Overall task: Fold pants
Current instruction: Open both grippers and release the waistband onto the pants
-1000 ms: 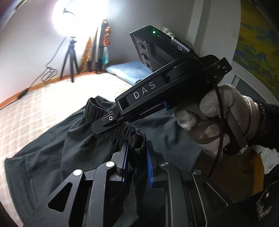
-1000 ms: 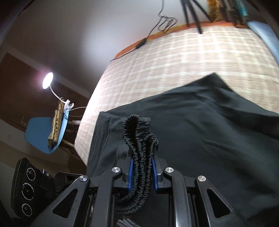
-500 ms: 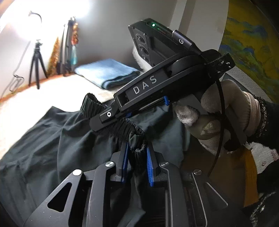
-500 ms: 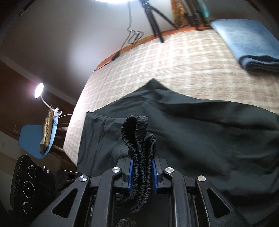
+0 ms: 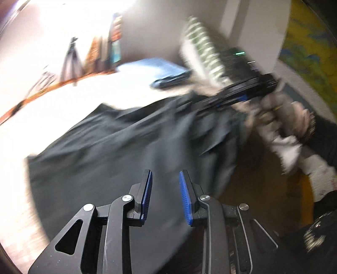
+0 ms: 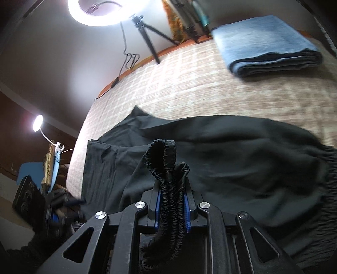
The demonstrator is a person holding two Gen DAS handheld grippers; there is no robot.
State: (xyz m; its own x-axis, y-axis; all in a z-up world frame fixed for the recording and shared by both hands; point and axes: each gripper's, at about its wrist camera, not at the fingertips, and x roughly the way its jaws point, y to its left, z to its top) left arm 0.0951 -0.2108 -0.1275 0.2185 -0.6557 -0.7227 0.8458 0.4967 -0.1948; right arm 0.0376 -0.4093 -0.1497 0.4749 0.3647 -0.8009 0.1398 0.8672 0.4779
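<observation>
And the left gripper (image 5: 164, 195) lets go! A second ago its blue pads were pinching the gathered waistband; now the jaws have just been opening and stand spread, with nothing between them, only dark cloth lying below. The left wrist view is smeared with motion, so fine detail there is hard to read.

Over on the other side, the right gripper (image 6: 171, 207) is unchanged in its hold: jaws pressed together on a doubled bunch of the elastic waistband (image 6: 166, 166), which loops up above the pads and hangs down behind them. In the left view that gripper (image 5: 229, 99) now sits far off to the upper right, in a gloved hand (image 5: 284, 118), where a second ago it was right on top of the left one. So the two have parted, and the cloth has gone with the right.

The black pants (image 6: 242, 164) lie spread on the checked bed cover (image 6: 189, 88), one end lifted in the right jaws, a pointed corner reaching toward the ring light (image 6: 113, 12). A folded blue towel (image 6: 269, 48) sits well apart, at the far side of the bed.

My read: the waistband has been handed wholly to the right, freeing the left to take a fresh hold elsewhere, likely further along the pants, before the fold proper. The fold itself looks not yet made.
</observation>
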